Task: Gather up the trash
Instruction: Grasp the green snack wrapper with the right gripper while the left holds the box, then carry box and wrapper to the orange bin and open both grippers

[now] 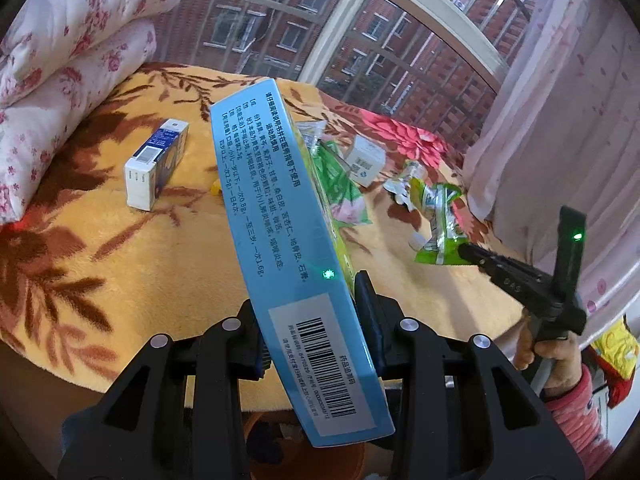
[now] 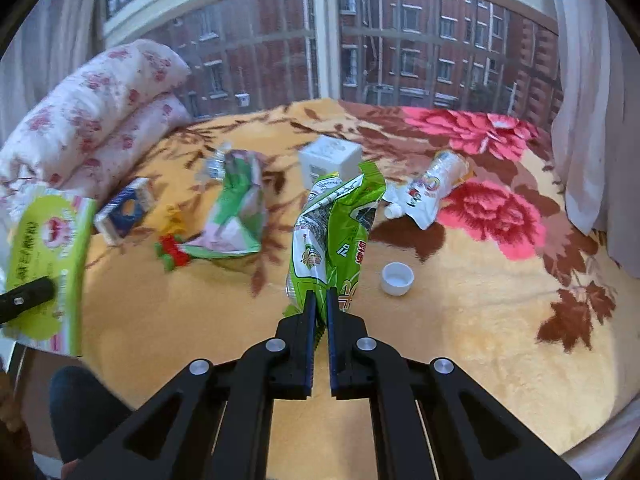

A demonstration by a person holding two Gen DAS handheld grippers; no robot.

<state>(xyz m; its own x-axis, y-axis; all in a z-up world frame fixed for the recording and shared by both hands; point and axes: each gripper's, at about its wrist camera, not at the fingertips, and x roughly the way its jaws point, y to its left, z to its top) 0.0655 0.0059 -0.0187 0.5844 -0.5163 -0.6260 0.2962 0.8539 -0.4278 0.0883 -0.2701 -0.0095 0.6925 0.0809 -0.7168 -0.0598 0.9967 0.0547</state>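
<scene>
My left gripper (image 1: 308, 312) is shut on a blue and green medicine box (image 1: 280, 216) and holds it above the bed; the box also shows at the left of the right wrist view (image 2: 48, 256). My right gripper (image 2: 321, 296) is shut on a crumpled green snack wrapper (image 2: 336, 232) and holds it upright above the blanket; the wrapper also shows in the left wrist view (image 1: 440, 224). On the blanket lie a green and pink wrapper (image 2: 236, 208), a white pouch (image 2: 432, 188), a white cap (image 2: 397, 278), a white box (image 2: 330, 160) and a blue and white box (image 1: 154, 168).
The bed carries a yellow floral blanket (image 2: 480, 320). Folded pink floral quilts (image 2: 92, 128) lie at the left. A window (image 2: 320, 40) and a curtain (image 2: 592, 120) stand behind. Small red, green and yellow toy pieces (image 2: 174, 248) lie near the green and pink wrapper.
</scene>
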